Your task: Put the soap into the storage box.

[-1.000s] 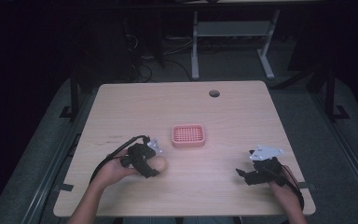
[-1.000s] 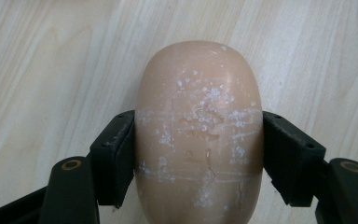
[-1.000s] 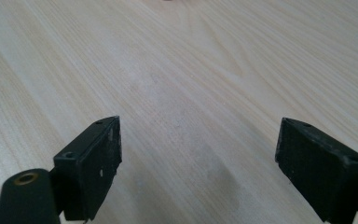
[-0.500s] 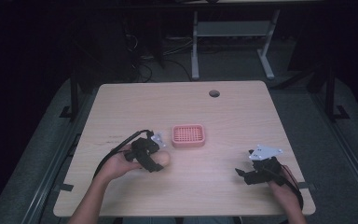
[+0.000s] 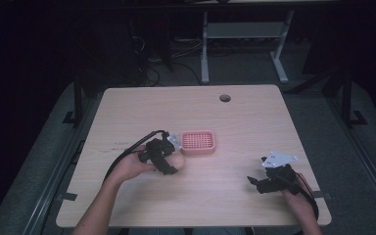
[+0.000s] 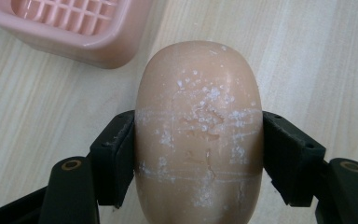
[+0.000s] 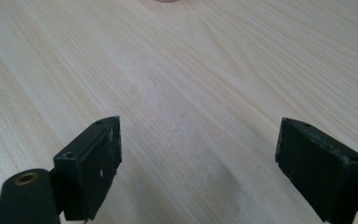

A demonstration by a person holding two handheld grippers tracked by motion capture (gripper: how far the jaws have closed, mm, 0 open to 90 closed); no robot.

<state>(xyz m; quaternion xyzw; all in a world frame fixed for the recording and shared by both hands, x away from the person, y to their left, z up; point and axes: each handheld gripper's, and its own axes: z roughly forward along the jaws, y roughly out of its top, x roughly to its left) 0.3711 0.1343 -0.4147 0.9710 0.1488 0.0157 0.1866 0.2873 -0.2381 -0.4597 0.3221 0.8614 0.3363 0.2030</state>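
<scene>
the left gripper (image 6: 198, 154) clamps a beige soap bar (image 6: 199, 135) just near-left of the pink soap dish (image 5: 198, 142). lift it clear of the rim, centre, then lower gently. the right gripper (image 7: 199, 168) rests wide, empty.

Left gripper (image 5: 169, 159), held in the person's left hand (image 5: 129, 168) at the table's near-left, jaws clamped on opposite sides of a rounded tan bar (image 6: 198, 130). Right gripper (image 5: 264, 182), held in the right hand (image 5: 296, 196) at the near-right, jaws spread wide apart with nothing between them
</scene>
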